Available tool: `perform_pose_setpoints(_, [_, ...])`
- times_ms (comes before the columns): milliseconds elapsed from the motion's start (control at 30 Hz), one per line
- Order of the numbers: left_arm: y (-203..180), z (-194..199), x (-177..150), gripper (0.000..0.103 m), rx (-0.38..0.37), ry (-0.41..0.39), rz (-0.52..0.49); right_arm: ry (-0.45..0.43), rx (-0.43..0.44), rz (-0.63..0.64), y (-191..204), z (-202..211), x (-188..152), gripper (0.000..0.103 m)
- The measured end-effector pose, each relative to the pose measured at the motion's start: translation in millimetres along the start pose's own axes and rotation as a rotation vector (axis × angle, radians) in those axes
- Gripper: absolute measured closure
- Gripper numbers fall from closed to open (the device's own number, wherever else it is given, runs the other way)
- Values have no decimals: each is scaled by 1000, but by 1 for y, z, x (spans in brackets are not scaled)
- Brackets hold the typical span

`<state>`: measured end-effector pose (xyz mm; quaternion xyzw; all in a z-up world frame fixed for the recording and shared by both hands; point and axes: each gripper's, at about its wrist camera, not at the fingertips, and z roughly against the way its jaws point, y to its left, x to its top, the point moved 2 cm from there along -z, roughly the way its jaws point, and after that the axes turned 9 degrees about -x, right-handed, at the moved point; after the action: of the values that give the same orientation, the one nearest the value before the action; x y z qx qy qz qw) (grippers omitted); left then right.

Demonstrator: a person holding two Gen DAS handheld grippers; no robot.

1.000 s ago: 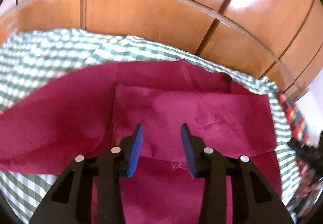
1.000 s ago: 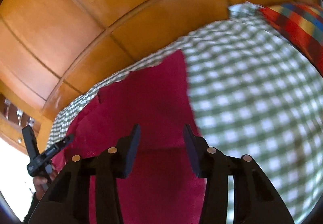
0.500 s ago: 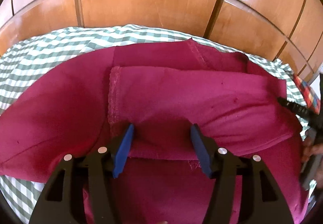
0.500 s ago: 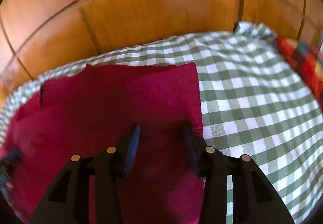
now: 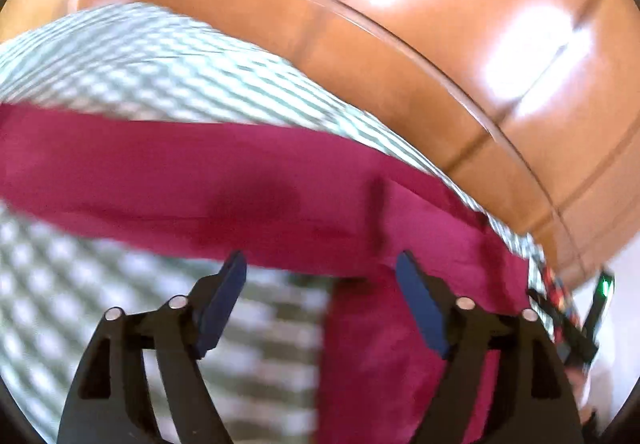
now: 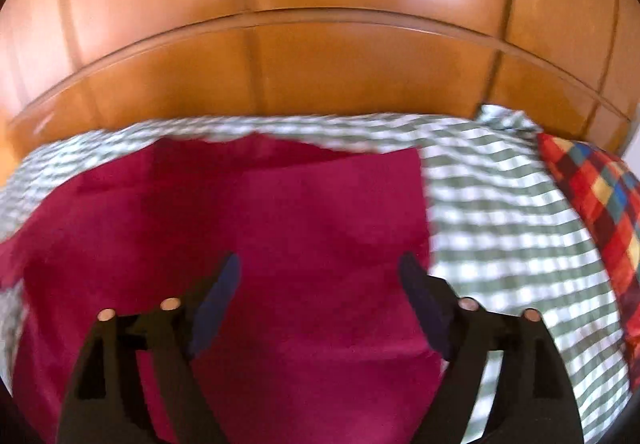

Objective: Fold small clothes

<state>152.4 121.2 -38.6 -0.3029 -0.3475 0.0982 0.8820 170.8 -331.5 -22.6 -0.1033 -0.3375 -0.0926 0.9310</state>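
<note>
With both jaws just opened and empty, the left gripper (image 5: 320, 284) and right gripper (image 6: 320, 284) hover spread over the red garment (image 6: 280, 228) on the checked cloth (image 6: 500, 228). Lower each gripper squarely onto 1 hem edge before pinching, so only 1 layer lifts.

Bright daylight throughout — white glare patches on the glossy orange-brown wooden panelling (image 5: 400, 43). Heavily motion-blurred, worst over the green-and-white checked cloth (image 5: 132, 59) in the left wrist view. Strong fisheye bending, black vignette at corners — soft shadows only.
</note>
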Motion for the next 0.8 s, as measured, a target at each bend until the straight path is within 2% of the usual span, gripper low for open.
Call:
perform_pose_setpoints(100, [53, 38, 2, 25, 80, -68, 116, 49, 67, 70, 31, 9, -31, 21])
perform_pose_setpoints(200, [102, 75, 5, 25, 164, -139, 225, 82, 81, 103, 52, 8, -52, 21])
perform_pose_setpoints(267, [132, 97, 9, 24, 195, -178, 304, 80, 47, 127, 61, 5, -64, 17])
perform_pose_setpoints(367, [169, 119, 13, 26, 206, -226, 409, 66, -8, 155, 68, 1, -70, 11])
perform_pose_setpoints(433, [189, 128, 17, 27, 219, -250, 451, 84, -8, 134, 63, -3, -68, 6])
perform_pose_setpoints(533, [216, 125, 25, 32, 225, -248, 519, 108, 11, 103, 60, -7, -68, 5])
perform_pose_setpoints(700, [229, 113, 38, 43, 245, -244, 526, 114, 17, 91, 57, -8, -68, 4])
perform_pose_setpoints(800, [231, 105, 48, 73, 234, -219, 497, 105, 3, 101, 58, -6, -70, 4])
